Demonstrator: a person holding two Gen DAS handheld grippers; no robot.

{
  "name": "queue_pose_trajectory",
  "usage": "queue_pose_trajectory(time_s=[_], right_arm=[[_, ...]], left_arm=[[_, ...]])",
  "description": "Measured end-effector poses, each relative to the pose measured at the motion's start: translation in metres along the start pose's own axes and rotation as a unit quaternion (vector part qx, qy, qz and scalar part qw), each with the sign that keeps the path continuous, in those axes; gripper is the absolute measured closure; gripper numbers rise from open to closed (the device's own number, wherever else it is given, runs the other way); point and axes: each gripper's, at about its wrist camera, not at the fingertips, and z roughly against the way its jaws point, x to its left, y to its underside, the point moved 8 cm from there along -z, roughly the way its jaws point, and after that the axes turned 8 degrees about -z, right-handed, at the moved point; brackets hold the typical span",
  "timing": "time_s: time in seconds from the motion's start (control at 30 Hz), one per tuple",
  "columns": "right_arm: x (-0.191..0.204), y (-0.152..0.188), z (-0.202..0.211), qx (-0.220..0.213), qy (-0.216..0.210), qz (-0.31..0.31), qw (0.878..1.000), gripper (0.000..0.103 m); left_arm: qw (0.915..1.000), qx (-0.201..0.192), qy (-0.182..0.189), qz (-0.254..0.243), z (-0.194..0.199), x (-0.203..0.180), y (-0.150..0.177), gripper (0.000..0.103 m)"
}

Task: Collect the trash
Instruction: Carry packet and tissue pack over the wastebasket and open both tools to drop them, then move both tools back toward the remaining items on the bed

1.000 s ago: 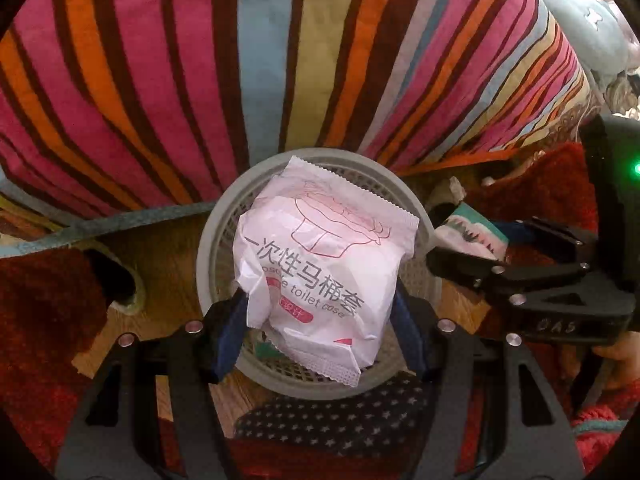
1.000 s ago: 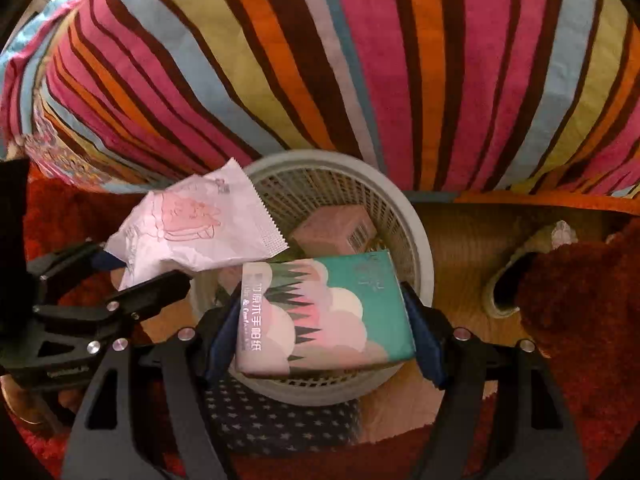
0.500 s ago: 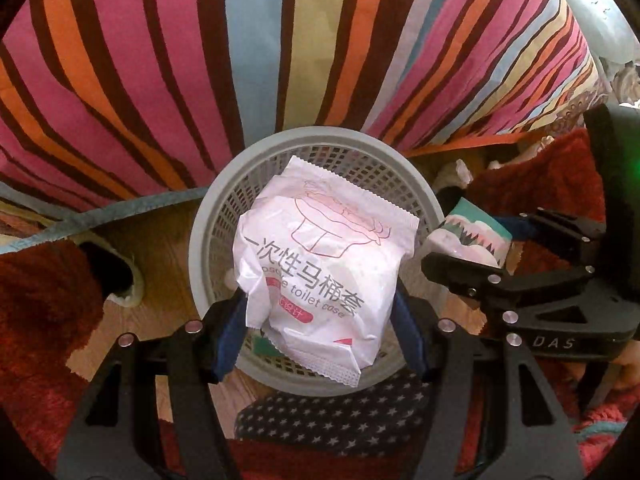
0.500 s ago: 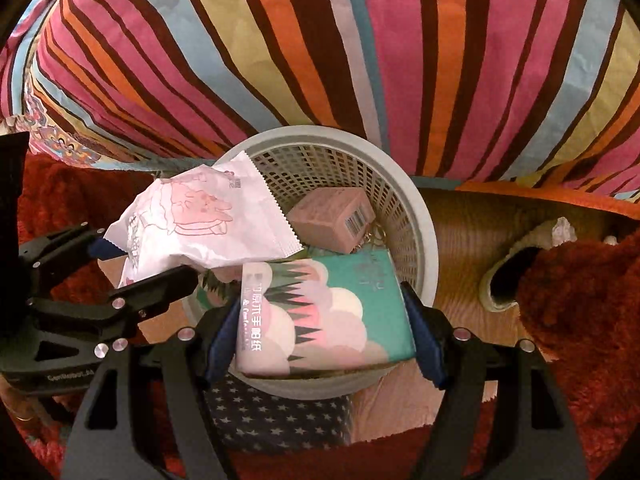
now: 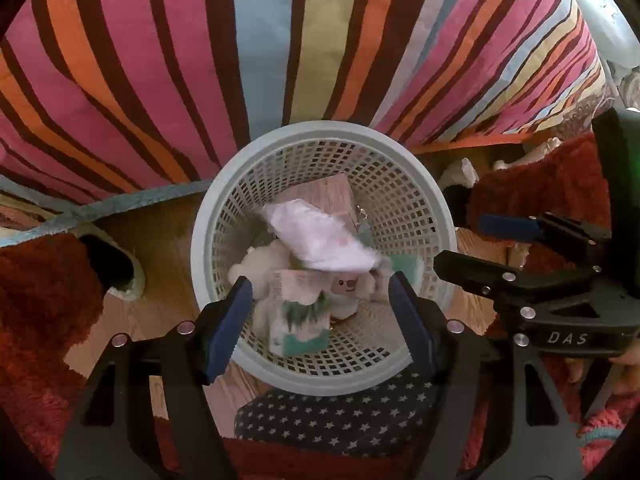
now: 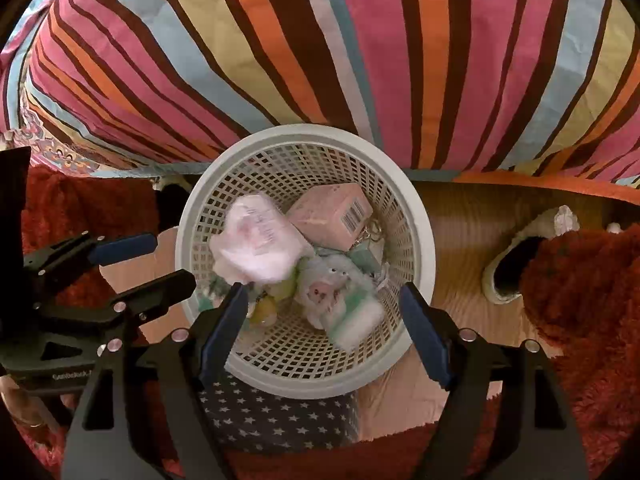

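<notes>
Both tools hang over the basket [image 5: 434, 204] with jaws spread wide and nothing between them. The left tool [image 5: 320, 308] sits above the near rim; the pink packet [image 5: 320, 240] lies below it inside the basket, blurred, on top of a pink box [image 5: 324, 194]. The right tool [image 6: 322, 320] is over the same rim — the green tissue pack [image 6: 348, 312] lies beneath it in the basket, beside the packet [image 6: 258, 248] and box [image 6: 332, 214]. The basket stands on the floor [image 6: 456, 216] against a striped cover [image 6: 320, 40].

Perforated plastic basket [image 5: 436, 208] — fuzzy red rug [image 5: 44, 300]
</notes>
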Motion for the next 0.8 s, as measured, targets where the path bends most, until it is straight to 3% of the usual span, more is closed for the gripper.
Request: queue_pose_trajectory(time_s=[0.5, 0.7, 0.8], right_arm=[[-0.002, 0.000, -0.001, 0.000, -0.010, -0.020, 1.000, 0.029], [0.002, -0.005, 0.017, -0.030, -0.038, -0.021, 0.999, 0.029], [0.012, -0.011, 0.045, -0.080, -0.056, -0.001, 0.995, 0.029]], left_arm=[[1.0000, 0.000, -0.003, 0.000, 0.000, 0.003, 0.000, 0.034], [0.9968, -0.077, -0.018, -0.006, 0.042, 0.002, -0.011, 0.034], [0.9905, -0.133, -0.028, -0.019, 0.082, 0.006, -0.023, 0.034]])
